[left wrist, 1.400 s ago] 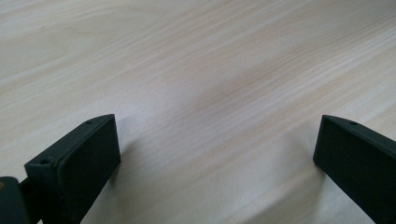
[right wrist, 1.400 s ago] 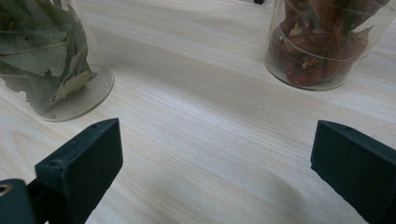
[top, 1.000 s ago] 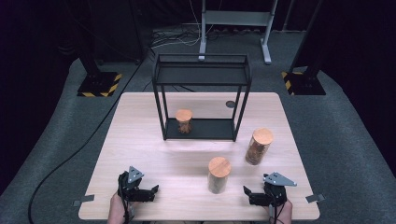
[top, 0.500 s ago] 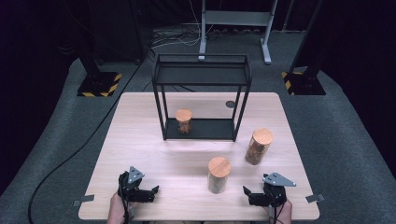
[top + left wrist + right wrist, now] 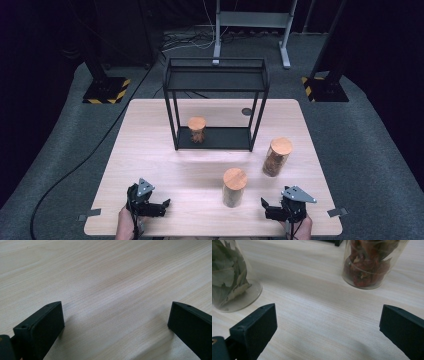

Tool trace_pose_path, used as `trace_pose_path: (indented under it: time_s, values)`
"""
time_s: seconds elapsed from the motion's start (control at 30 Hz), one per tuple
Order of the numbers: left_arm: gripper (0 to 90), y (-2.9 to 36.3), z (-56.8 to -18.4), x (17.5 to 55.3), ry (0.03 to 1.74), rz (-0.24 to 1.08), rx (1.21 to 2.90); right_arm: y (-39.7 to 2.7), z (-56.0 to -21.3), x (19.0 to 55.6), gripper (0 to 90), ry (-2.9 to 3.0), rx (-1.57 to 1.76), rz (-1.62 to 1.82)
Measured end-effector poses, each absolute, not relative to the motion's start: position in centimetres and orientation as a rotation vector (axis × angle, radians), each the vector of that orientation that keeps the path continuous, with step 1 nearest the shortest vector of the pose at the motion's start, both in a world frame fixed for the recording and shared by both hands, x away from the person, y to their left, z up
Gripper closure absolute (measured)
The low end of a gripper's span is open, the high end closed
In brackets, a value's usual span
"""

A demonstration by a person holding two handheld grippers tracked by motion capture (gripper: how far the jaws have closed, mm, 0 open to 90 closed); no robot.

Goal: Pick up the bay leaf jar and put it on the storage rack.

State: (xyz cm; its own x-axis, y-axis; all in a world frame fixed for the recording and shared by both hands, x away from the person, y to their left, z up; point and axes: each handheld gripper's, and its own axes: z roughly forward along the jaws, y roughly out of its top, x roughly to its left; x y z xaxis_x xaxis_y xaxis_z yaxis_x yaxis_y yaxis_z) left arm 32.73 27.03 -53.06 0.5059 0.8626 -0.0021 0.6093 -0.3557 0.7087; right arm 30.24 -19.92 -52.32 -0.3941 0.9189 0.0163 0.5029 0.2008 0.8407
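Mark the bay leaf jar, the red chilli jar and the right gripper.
bay leaf jar (image 5: 229, 277), right gripper view, on its glass wall.
red chilli jar (image 5: 368, 265), right gripper view, on its glass wall.
right gripper (image 5: 264, 206), high view, between its open jaw tips.

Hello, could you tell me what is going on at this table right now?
A person holds the left gripper and the right gripper low at the near edge of the table, both with jaws wide open and holding nothing. Ahead of the right gripper stand a jar of green leaves and a jar of dried red pieces. A third jar sits on the bottom shelf of the black rack. Nothing is gripped yet.
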Motion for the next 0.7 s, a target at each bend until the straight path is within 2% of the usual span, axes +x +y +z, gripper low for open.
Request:
trace_pose_path:
  time_s: [0.23, 0.7]
  values:
    - [0.0, 27.0, -53.1, 32.8, 1.194, 0.493, 2.094, -17.9, -52.1, 28.6, 0.5, 1.965, 1.298, 1.123]
    - [0.0, 27.0, -53.1, 32.7, 1.195, 0.494, 2.093, -11.7, -48.6, 27.4, 0.6, 2.049, 1.107, 1.269]
